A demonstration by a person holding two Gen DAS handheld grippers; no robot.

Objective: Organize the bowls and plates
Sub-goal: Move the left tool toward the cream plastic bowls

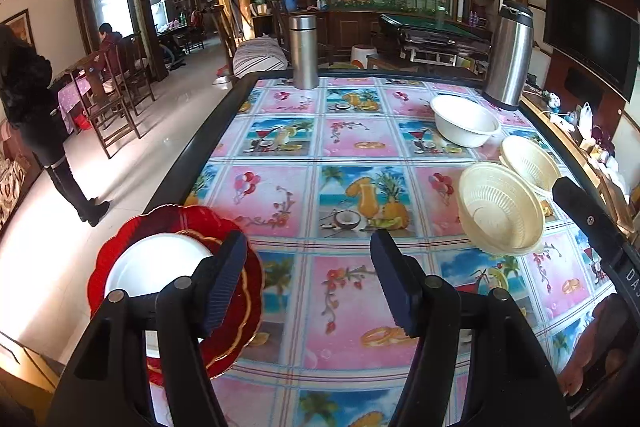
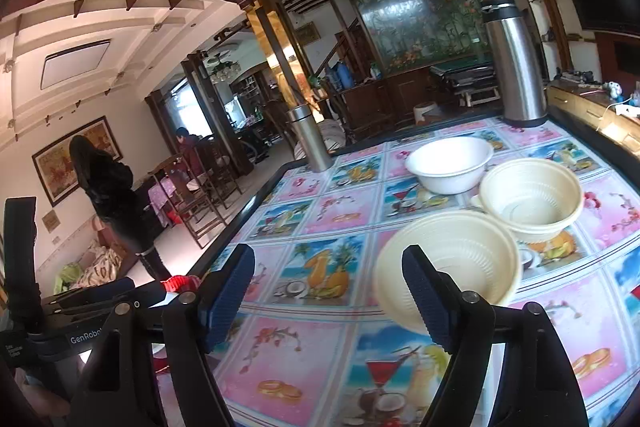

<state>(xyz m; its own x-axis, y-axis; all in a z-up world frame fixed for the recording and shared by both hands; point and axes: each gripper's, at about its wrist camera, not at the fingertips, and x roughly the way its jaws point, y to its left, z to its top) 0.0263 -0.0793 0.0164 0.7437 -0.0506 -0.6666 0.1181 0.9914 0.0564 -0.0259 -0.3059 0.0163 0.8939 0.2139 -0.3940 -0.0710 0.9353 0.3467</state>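
Cream bowls: two ribbed ones point(image 2: 448, 263) point(image 2: 532, 199) and a white bowl point(image 2: 450, 163) sit grouped on the tabletop point(image 2: 304, 339).
Grippers: our left gripper point(image 1: 308, 279) and right gripper point(image 2: 328, 291) both gape, holding nothing.
Next: we judge the nearest bowl should be pinched by its rim and nested.
Left view only: red plates point(image 1: 240, 307) stacked at the tabletop's edge.

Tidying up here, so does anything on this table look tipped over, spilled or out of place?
The near cream bowl looks tilted, leaning on the second cream bowl. The white bowl sits upright; the red plates overhang the table's edge. No spills.
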